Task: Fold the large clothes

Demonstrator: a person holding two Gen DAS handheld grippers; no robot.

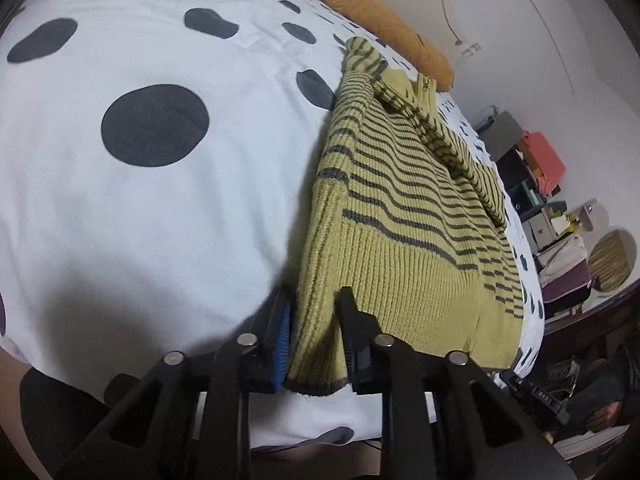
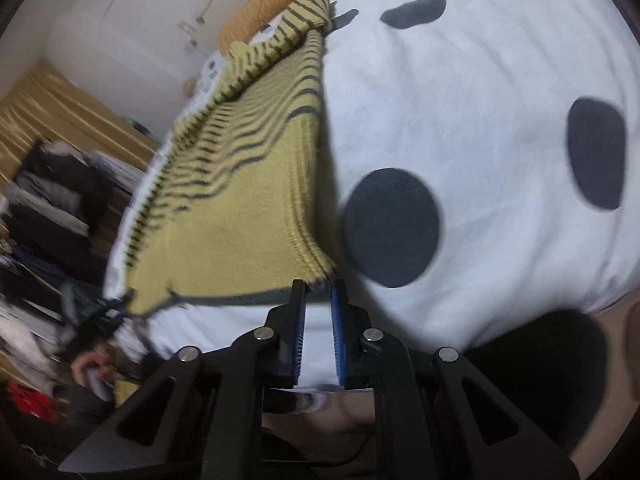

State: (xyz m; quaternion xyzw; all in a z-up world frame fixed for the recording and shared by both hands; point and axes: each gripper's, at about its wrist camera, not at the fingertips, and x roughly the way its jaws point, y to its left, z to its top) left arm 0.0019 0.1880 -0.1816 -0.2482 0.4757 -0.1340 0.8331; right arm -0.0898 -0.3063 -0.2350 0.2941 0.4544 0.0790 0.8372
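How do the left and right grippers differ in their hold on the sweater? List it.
The left gripper has a thick fold of sweater filling its jaws; the right gripper shows bare bedspread between its pads, the sweater's corner only at its tips. Both point at the near hem.

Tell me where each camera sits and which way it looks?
Left wrist: on the left gripper, looking down along its fingers over the bed; its pads pinch the sweater hem at one corner.
Right wrist: on the right gripper, looking down along its fingers at the sweater's other hem corner; jaws narrow, the hem just at their tips, a grip not clear. A hand shows low on the left.
Both see the sweater, the spotted bed cover and the orange pillow.
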